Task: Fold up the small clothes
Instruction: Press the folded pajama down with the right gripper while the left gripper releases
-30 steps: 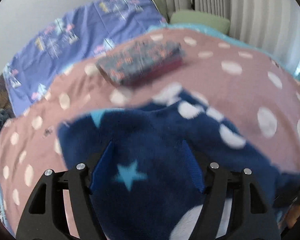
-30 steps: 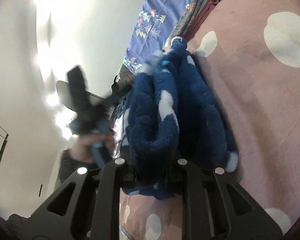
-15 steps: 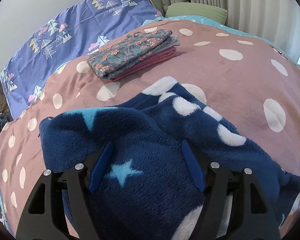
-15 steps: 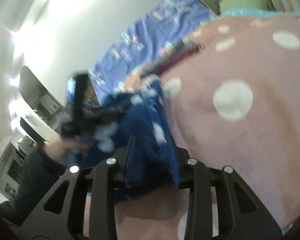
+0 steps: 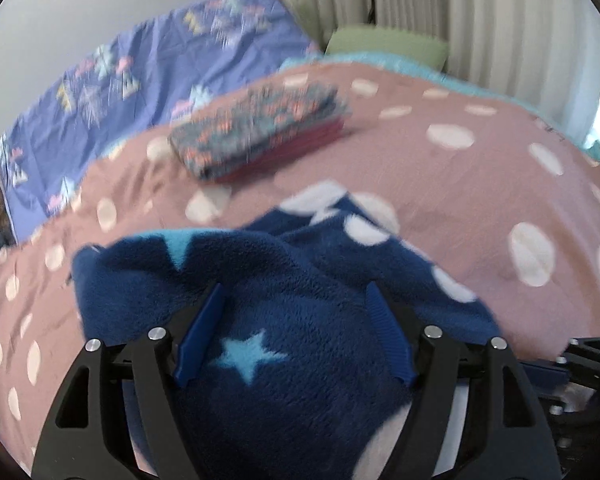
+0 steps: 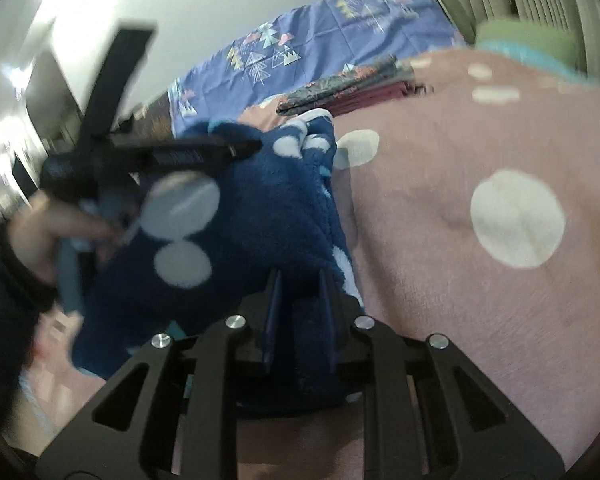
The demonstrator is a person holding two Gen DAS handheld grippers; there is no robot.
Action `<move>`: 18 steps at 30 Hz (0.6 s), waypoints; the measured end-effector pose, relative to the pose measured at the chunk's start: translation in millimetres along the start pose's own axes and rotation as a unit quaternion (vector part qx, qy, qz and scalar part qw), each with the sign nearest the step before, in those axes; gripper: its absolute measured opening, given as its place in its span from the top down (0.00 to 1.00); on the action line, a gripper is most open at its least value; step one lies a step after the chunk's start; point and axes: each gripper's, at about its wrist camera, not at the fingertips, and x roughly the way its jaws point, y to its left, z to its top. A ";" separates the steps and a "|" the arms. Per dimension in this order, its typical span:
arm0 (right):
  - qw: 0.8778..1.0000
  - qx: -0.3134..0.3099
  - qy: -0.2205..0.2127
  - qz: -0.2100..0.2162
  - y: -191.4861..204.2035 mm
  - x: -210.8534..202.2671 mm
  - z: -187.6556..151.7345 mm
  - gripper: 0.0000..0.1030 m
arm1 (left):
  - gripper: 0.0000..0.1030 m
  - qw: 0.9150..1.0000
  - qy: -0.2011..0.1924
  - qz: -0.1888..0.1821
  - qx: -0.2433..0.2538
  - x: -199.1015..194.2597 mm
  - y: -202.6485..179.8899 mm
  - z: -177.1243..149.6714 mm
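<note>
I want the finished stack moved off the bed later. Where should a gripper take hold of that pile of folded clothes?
Grip the folded pile across its near long edge, coming in low over the pink blanket. That edge faces the grippers and shows every layer, so one flat pinch there would likely catch them all.
</note>
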 end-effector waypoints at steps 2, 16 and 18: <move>1.000 -0.001 0.002 -0.006 1.3 1.1 -0.2 0.83 | 0.24 0.999 -0.040 0.021 0.005 -27.9 3.7 -3.2; 1.000 0.015 0.006 0.012 -0.4 2.7 1.5 0.82 | 0.11 0.999 0.001 -0.031 -0.004 -157.1 -36.9 -170.7; 1.000 0.011 0.006 0.008 0.7 3.7 1.8 0.82 | 0.11 0.999 0.020 -0.031 -0.003 -140.0 -49.9 -179.2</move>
